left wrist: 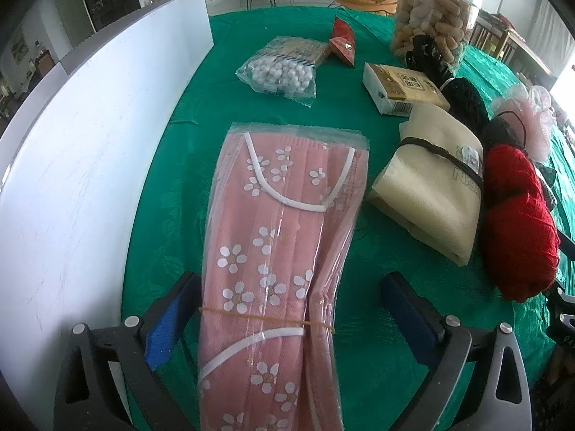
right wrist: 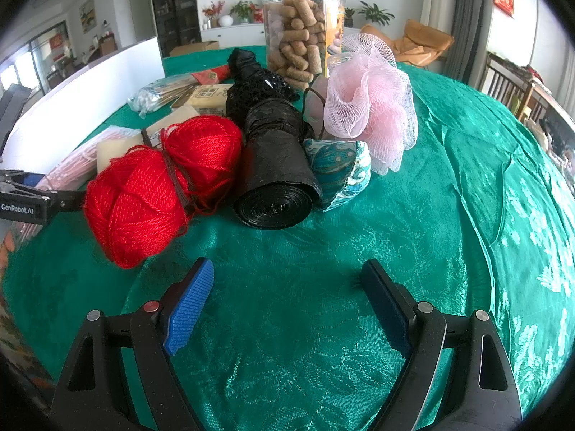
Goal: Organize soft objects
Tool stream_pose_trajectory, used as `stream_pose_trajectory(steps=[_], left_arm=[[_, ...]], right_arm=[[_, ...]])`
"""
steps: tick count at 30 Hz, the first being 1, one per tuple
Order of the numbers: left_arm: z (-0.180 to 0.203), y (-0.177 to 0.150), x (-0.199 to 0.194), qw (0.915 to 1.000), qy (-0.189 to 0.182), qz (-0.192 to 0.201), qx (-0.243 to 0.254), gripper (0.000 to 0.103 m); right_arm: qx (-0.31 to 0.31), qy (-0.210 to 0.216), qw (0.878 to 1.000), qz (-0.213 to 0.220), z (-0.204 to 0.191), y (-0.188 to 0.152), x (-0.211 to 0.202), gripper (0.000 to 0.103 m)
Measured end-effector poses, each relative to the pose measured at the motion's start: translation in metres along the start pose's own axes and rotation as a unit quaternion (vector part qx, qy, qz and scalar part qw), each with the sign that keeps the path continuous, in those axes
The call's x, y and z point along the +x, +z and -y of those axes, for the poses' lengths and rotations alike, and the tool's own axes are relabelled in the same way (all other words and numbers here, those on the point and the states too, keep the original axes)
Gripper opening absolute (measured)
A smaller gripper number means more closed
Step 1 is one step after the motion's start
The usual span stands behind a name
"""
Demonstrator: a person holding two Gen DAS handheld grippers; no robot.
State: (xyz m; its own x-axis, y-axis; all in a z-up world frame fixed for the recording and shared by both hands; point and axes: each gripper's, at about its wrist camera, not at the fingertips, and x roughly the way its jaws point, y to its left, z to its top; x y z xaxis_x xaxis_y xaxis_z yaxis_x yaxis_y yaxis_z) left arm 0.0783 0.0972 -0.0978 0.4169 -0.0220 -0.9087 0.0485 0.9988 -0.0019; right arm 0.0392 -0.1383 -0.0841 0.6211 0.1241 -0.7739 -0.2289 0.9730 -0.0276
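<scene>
A clear pack of pink flowered face masks, bound with a rubber band, lies on the green tablecloth between the fingers of my left gripper. That gripper is open; its right pad stands clear of the pack, the left pad close beside it. A cream folded cloth and red yarn lie to the right. My right gripper is open over bare cloth, with nothing between its fingers. Ahead of it sit the red yarn, a black bag roll, a teal pouch and a pink mesh pouf.
A white board stands along the left side. Farther back are a bag of cotton balls, a red packet, a tissue pack and a clear jar of cork-like pieces. Green cloth stretches right of the pile.
</scene>
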Motion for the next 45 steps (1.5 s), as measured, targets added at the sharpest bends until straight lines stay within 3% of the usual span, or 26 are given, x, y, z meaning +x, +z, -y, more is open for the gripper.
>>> stream_pose_trajectory(steps=[38,45], left_arm=[[0.004,-0.001,-0.008,0.9998,-0.001,-0.009,0.02,0.1],[-0.002,0.012,-0.025,0.9995,-0.029,0.001,0.009,0.1]], right_arm=[[0.0,0.0,1.0,0.001,0.0,0.0,0.0,0.087],[0.0,0.0,1.0,0.001,0.0,0.0,0.0,0.087]])
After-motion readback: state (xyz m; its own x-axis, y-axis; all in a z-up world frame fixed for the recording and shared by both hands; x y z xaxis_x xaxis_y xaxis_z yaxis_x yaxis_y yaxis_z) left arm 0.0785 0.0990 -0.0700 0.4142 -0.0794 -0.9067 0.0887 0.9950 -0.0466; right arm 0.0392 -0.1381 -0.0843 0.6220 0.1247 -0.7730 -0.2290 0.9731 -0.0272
